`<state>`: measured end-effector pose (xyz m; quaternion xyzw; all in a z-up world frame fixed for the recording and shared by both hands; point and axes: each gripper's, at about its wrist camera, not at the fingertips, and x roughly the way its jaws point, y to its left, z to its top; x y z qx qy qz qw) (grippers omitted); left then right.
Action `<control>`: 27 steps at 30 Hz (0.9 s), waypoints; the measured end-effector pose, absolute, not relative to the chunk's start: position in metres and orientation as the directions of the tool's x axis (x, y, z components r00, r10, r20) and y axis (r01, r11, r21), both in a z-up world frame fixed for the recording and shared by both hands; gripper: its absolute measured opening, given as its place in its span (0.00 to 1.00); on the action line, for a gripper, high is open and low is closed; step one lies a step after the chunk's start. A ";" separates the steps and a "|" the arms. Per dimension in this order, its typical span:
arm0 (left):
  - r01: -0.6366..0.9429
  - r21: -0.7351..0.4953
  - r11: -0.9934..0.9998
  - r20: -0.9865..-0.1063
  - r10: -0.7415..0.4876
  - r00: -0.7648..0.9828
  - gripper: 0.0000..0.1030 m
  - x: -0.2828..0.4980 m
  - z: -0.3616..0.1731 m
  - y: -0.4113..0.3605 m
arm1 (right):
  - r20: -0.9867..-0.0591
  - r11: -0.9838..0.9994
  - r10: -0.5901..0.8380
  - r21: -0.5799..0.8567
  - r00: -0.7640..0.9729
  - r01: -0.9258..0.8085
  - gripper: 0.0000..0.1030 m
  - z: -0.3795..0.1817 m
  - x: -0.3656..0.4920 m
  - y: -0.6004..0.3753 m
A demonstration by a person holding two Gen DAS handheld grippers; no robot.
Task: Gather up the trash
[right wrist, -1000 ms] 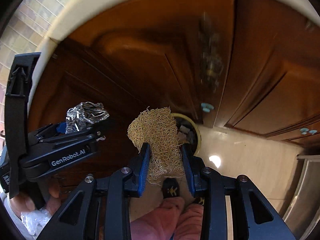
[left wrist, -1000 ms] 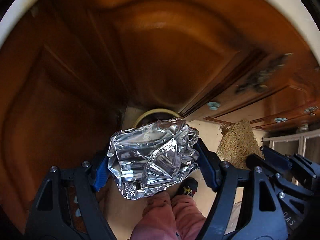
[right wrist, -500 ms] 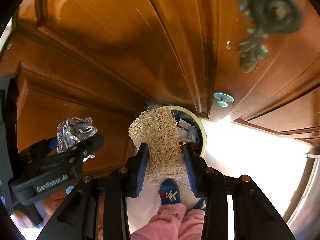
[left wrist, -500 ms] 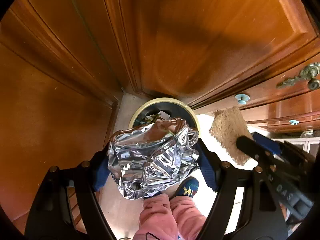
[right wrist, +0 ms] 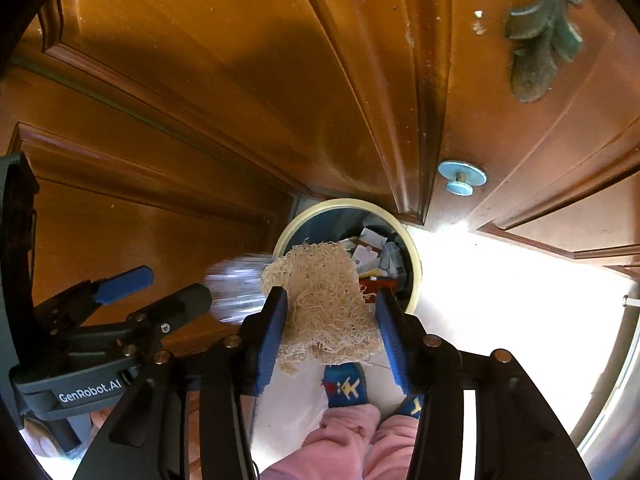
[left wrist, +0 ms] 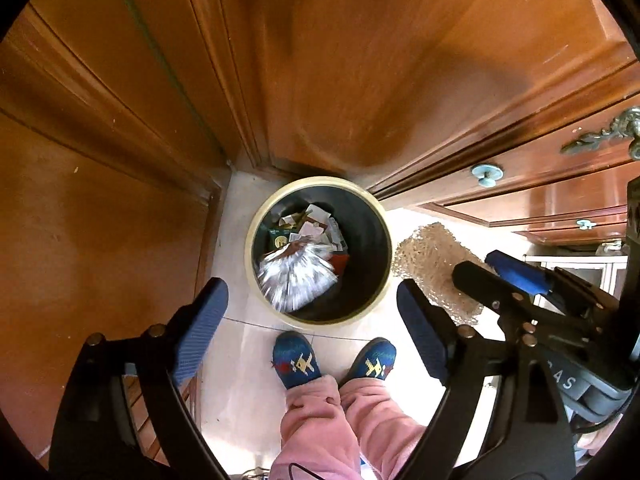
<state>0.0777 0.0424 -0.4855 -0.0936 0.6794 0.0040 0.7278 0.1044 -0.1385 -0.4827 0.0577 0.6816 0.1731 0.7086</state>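
A round bin with a cream rim [left wrist: 256,240] stands on the floor in a corner of wooden cabinets, with paper scraps inside. My left gripper [left wrist: 310,296] hangs straight above it, its jaws opening, nothing between them. The crumpled foil [left wrist: 296,276] is a blur falling into the bin; in the right wrist view the foil [right wrist: 236,292] streaks past the left gripper [right wrist: 160,286]. My right gripper [right wrist: 330,300] is over the bin's rim [right wrist: 416,264] with its jaws opening. The tan loofah [right wrist: 320,296] sits between them, against the left pad, with a gap to the right pad. The loofah [left wrist: 432,264] also shows beside the bin.
Wooden cabinet doors [left wrist: 360,60] close in behind and to the left of the bin. A pale blue knob [right wrist: 460,178] and an ornate metal handle [right wrist: 544,32] stick out. A person's blue slippers [left wrist: 296,360] and pink trousers stand on the tile floor just before the bin.
Both grippers sank toward the bin. The left jaws spread and let go of the foil, which drops into the bin. The right jaws widened around the loofah.
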 end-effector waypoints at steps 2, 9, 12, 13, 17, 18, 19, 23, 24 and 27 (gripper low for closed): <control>-0.133 -0.129 0.983 -0.990 -0.119 0.081 0.86 0.077 -0.483 0.042 | -0.946 0.934 0.323 0.316 0.014 -0.165 0.46 -0.478 0.103 -0.139; -0.142 -0.122 0.982 -0.989 -0.108 0.105 0.90 0.072 -0.469 0.047 | -0.937 0.926 0.347 0.337 0.033 -0.167 0.50 -0.471 0.097 -0.145; -0.155 -0.113 0.981 -0.988 -0.095 0.118 0.90 0.070 -0.465 0.051 | -0.933 0.923 0.358 0.348 0.040 -0.166 0.52 -0.466 0.095 -0.145; -0.157 -0.113 0.981 -0.988 -0.094 0.121 0.91 0.069 -0.463 0.053 | -0.931 0.921 0.363 0.352 0.040 -0.164 0.52 -0.466 0.095 -0.144; -0.156 -0.111 0.982 -0.988 -0.092 0.126 0.91 0.065 -0.455 0.056 | -0.928 0.920 0.368 0.355 0.052 -0.163 0.52 -0.462 0.092 -0.143; -0.151 -0.109 0.982 -0.987 -0.089 0.130 0.91 0.063 -0.451 0.056 | -0.929 0.921 0.367 0.353 0.057 -0.167 0.52 -0.460 0.090 -0.142; -0.148 -0.107 0.983 -0.987 -0.087 0.135 0.91 0.062 -0.446 0.056 | -0.930 0.922 0.363 0.348 0.064 -0.171 0.52 -0.456 0.088 -0.142; -0.138 -0.112 0.984 -0.984 -0.091 0.151 0.91 0.057 -0.423 0.052 | -0.929 0.922 0.362 0.344 0.079 -0.177 0.52 -0.434 0.080 -0.146; -0.138 -0.113 0.984 -0.984 -0.092 0.153 0.91 0.056 -0.417 0.049 | -0.930 0.924 0.357 0.339 0.083 -0.176 0.52 -0.426 0.078 -0.148; -0.121 -0.121 0.985 -0.979 -0.098 0.177 0.91 0.051 -0.388 0.038 | -0.934 0.929 0.342 0.321 0.102 -0.183 0.52 -0.394 0.070 -0.154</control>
